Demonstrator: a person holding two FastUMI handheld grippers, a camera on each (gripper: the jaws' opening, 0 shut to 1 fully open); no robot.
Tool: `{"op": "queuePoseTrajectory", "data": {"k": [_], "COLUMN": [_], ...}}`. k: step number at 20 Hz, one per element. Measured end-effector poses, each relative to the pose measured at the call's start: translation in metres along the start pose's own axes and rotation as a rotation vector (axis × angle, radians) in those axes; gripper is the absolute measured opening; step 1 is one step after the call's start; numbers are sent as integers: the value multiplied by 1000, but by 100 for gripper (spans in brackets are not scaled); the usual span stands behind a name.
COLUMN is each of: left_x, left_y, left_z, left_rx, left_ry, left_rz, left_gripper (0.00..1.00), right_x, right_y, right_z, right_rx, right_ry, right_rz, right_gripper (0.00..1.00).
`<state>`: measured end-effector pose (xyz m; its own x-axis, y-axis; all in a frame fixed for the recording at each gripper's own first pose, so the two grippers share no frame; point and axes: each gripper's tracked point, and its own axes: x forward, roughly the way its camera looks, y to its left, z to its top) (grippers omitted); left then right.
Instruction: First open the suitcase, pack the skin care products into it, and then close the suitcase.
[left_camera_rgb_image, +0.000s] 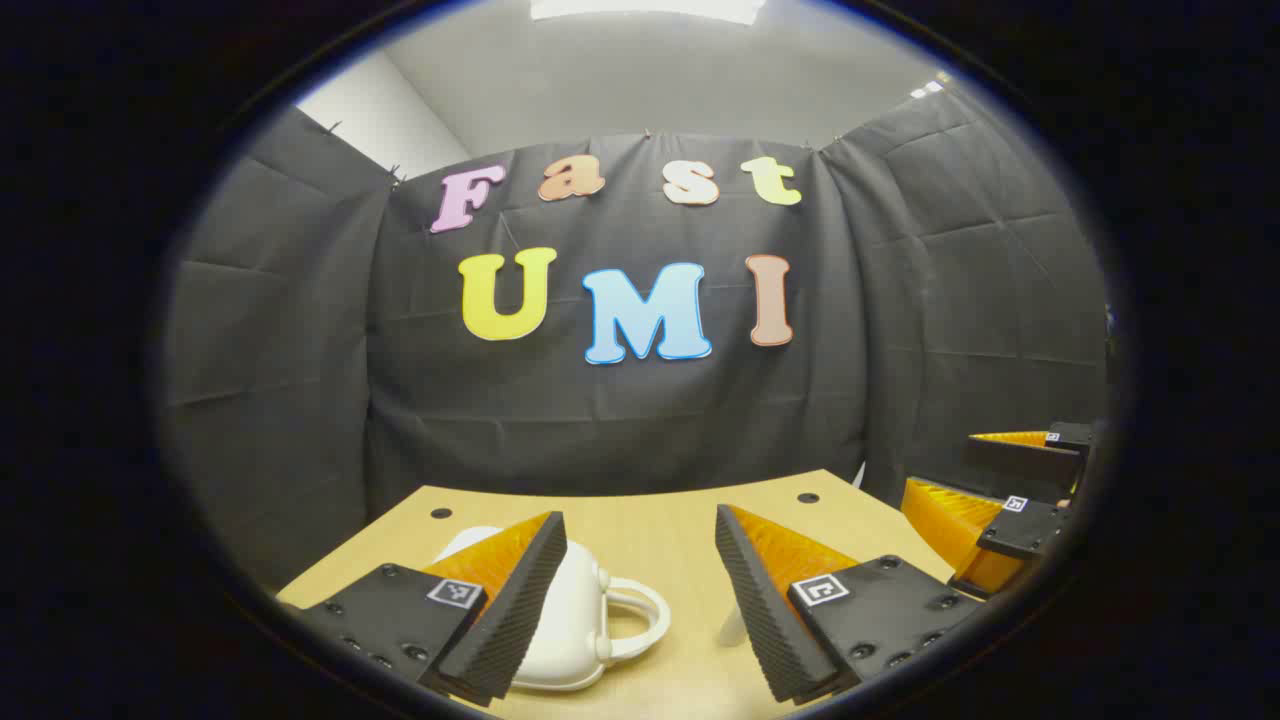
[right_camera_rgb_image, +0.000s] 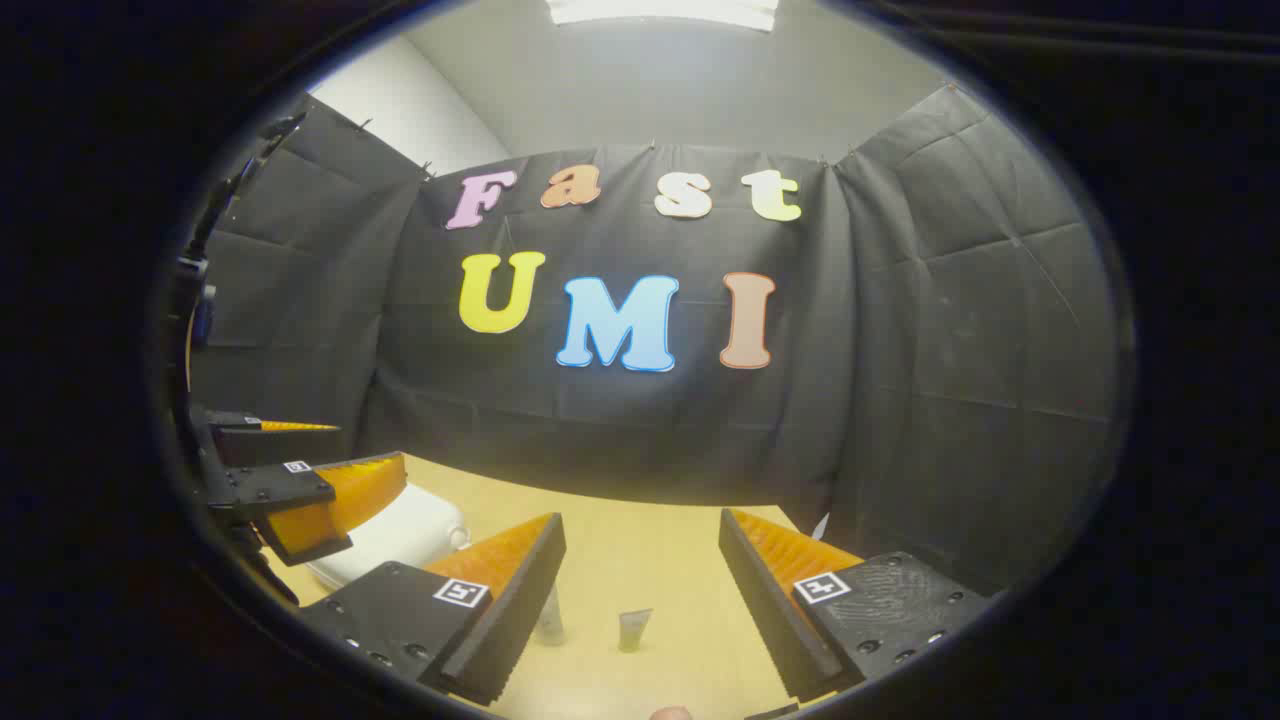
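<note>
A small white suitcase (left_camera_rgb_image: 570, 625) with a loop handle (left_camera_rgb_image: 645, 615) lies on the wooden table (left_camera_rgb_image: 660, 530), and its lid looks closed. My left gripper (left_camera_rgb_image: 638, 518) hovers open just above it, the left finger covering part of the case. In the right gripper view the suitcase (right_camera_rgb_image: 405, 530) sits at the left under the left gripper (right_camera_rgb_image: 368, 445). My right gripper (right_camera_rgb_image: 641, 518) is open with nothing between its fingers, above a small grey tube (right_camera_rgb_image: 633, 630) and a pale bottle (right_camera_rgb_image: 548, 615). The right gripper (left_camera_rgb_image: 940, 462) is also at the far right of the left gripper view.
The table's far edge (left_camera_rgb_image: 620, 490) runs close to the black cloth wall, with two dark holes near its back corners. A pale item (left_camera_rgb_image: 733, 625) stands beside my left gripper's right finger. A small rounded object (right_camera_rgb_image: 670, 712) peeks in at the bottom.
</note>
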<state>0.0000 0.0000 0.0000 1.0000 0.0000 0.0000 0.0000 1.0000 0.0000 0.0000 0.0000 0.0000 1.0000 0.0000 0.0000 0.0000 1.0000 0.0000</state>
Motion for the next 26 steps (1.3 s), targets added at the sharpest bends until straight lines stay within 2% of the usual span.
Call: {"op": "queuePoseTrajectory", "data": {"k": [9,13,15,21,26], "left_x": [16,22,22,26,40], "left_y": [2,12,12,-14,-18], "left_z": [16,40,47,40,21], "left_rx": [-11,-7,-12,-11,-40], "left_ry": [-19,-51,-65,-58,9], "left_rz": [2,11,18,-42,-82], "left_gripper": [96,96,98,96,96], "right_x": [16,22,21,15,11], "right_y": [0,0,10,7,-4], "right_z": [-4,10,13,20,19], "right_rx": [-21,-38,-26,-52,-48], "right_ry": [16,-38,-52,-70,-63], "right_rz": [11,-15,10,14,-12], "right_gripper": [94,93,94,94,94]}}
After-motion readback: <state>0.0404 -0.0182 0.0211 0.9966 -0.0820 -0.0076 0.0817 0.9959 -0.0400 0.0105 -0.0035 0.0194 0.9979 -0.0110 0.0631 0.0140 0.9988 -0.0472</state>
